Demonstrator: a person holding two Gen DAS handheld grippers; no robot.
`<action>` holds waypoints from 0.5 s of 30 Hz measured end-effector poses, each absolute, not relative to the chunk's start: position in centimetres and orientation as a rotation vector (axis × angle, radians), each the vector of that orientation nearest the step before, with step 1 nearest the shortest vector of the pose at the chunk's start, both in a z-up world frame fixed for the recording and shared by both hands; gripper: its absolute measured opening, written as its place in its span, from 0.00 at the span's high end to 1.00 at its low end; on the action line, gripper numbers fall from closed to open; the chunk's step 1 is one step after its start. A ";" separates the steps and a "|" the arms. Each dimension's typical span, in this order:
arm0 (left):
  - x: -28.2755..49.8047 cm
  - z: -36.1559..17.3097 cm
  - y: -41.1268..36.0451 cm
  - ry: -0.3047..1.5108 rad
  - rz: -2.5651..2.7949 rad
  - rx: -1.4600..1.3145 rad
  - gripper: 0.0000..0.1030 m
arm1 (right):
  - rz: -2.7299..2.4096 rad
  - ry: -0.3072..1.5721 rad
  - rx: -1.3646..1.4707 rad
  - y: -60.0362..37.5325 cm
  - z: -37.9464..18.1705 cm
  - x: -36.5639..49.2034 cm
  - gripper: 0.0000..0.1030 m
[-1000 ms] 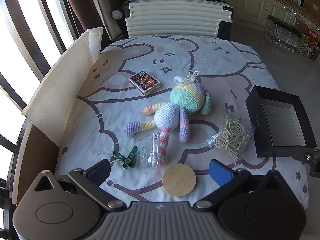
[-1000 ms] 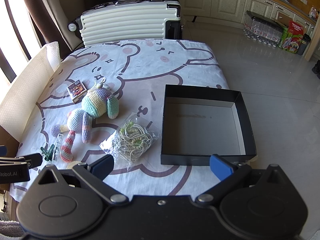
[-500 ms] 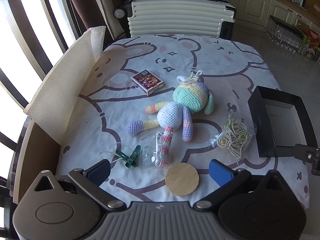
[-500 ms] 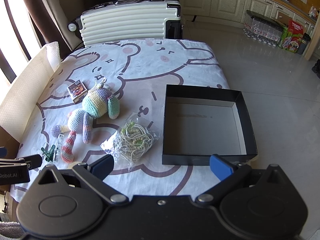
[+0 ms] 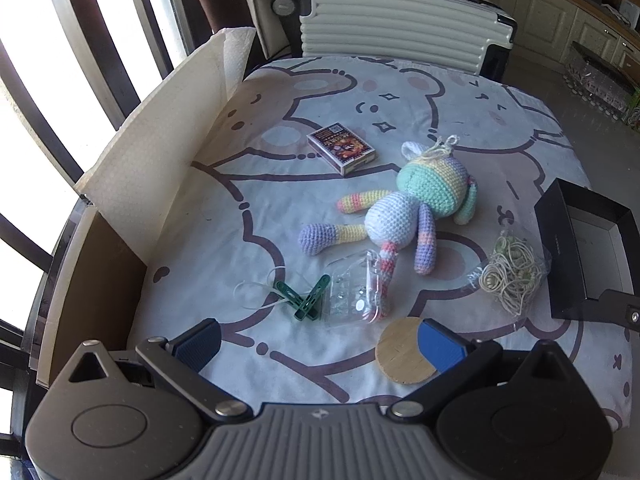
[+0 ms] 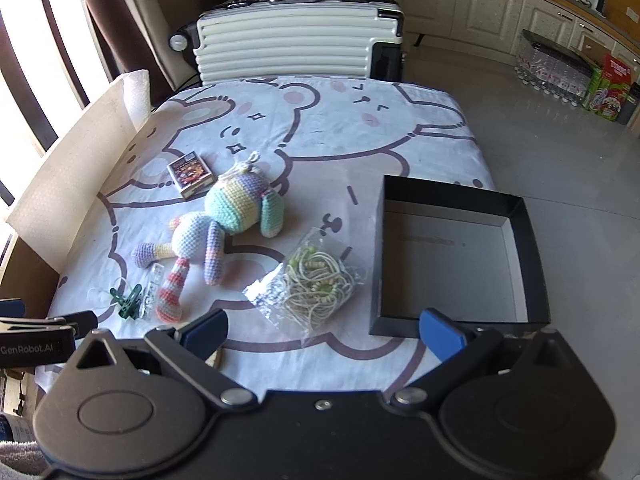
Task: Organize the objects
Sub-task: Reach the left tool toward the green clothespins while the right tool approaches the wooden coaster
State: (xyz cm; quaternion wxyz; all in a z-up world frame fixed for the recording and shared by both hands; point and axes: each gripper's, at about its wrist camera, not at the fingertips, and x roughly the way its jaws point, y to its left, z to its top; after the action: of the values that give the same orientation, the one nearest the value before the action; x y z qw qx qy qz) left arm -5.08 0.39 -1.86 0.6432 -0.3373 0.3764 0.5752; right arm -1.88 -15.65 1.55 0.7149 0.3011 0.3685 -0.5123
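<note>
A pastel crochet doll point(image 5: 404, 216) point(image 6: 224, 224) lies mid-table. A small card box point(image 5: 342, 148) point(image 6: 189, 173) sits behind it. A green clip point(image 5: 306, 300) point(image 6: 127, 304) and a clear plastic packet point(image 5: 354, 292) lie near the front. A round wooden coaster point(image 5: 400, 356) lies under my left gripper's right finger. A bag of cord point(image 5: 512, 276) point(image 6: 316, 284) lies beside an open black box point(image 5: 560, 248) point(image 6: 536, 264). My left gripper point(image 5: 320, 346) is open and empty at the front edge. My right gripper point(image 6: 322, 330) is open and empty, in front of the bag and box.
A white suitcase point(image 5: 400, 28) point(image 6: 296, 44) stands behind the table. A cardboard and foam wall point(image 5: 160, 152) lines the left edge. The tablecloth point(image 6: 340, 136) has a bear print. Bottles and cartons point(image 6: 576, 76) stand on the floor at right.
My left gripper has swung left and forward a little, so the objects sit further right in its view. My right gripper has moved slightly closer to the table.
</note>
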 end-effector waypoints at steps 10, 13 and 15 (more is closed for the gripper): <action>-8.5 -2.1 1.4 0.819 1.334 -0.785 0.00 | -1.106 0.812 0.647 -15.4 2.2 1.6 0.00; -8.7 -1.9 2.1 0.809 1.328 -0.742 0.00 | -1.095 0.807 0.634 -15.5 2.4 2.2 0.00; -8.6 -1.8 2.7 0.815 1.314 -0.704 0.00 | -1.088 0.798 0.618 -15.8 2.7 2.6 0.00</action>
State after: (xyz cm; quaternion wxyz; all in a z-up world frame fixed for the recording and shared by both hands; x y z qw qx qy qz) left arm -8.60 2.72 -1.85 0.6605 -0.3111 0.3601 0.5808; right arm 2.60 -15.76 2.67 0.7371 0.2814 0.3632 -0.4955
